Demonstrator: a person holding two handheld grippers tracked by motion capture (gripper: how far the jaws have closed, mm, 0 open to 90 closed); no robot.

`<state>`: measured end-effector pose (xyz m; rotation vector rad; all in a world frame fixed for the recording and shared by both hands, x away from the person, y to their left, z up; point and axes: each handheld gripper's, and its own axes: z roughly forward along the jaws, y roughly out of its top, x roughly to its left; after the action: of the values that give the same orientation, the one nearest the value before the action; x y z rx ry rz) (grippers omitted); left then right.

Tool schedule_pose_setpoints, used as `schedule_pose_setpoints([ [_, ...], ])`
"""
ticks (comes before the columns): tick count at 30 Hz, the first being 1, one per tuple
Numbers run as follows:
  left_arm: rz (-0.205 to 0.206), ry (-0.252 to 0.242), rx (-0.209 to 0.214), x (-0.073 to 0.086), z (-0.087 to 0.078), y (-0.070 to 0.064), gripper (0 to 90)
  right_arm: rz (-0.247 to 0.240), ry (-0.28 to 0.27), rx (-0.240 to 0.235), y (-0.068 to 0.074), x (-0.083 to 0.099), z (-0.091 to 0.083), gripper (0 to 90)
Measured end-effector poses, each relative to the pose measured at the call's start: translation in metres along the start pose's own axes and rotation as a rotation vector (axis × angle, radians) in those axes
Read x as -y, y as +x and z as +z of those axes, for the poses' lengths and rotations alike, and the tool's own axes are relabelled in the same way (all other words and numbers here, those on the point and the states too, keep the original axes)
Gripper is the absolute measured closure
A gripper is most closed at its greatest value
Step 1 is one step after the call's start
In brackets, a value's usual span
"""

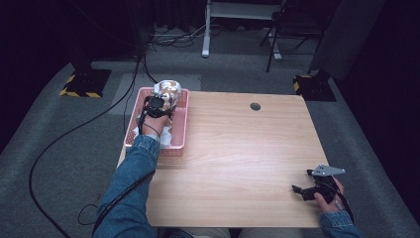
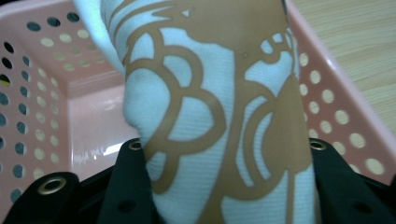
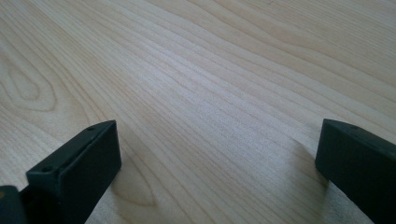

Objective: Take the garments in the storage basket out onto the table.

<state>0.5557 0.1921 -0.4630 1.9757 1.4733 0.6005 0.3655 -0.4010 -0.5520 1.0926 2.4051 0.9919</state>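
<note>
Pink plastic walls of the basket (image 2: 336, 98) stand close around the cloth (image 2: 210, 116), a white piece with a brown pattern, which the left gripper (image 1: 157, 105) pinches between its jaws, above the basket floor. A thin hold could let the cloth slip, or its hanging end might snag the rim and drag the basket (light, I judge). The right gripper (image 3: 219, 154) rests with jaws wide apart over the table (image 3: 210, 70), holding nothing.
</note>
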Motion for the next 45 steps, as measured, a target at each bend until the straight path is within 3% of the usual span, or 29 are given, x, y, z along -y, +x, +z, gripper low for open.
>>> schedule_pose_setpoints([
  [10,-0.001,-0.055,0.006,-0.011,-0.015,-0.006,57.1,0.000,0.000,0.000,0.000,0.000,0.000,0.1],
  [27,0.021,-0.100,0.009,-0.030,-0.037,-0.020,56.9,0.000,0.000,0.000,0.000,0.000,0.000,0.1],
  [45,0.076,-0.151,0.055,-0.057,-0.056,-0.055,57.0,-0.001,0.000,0.000,0.000,0.000,0.000,0.0],
])
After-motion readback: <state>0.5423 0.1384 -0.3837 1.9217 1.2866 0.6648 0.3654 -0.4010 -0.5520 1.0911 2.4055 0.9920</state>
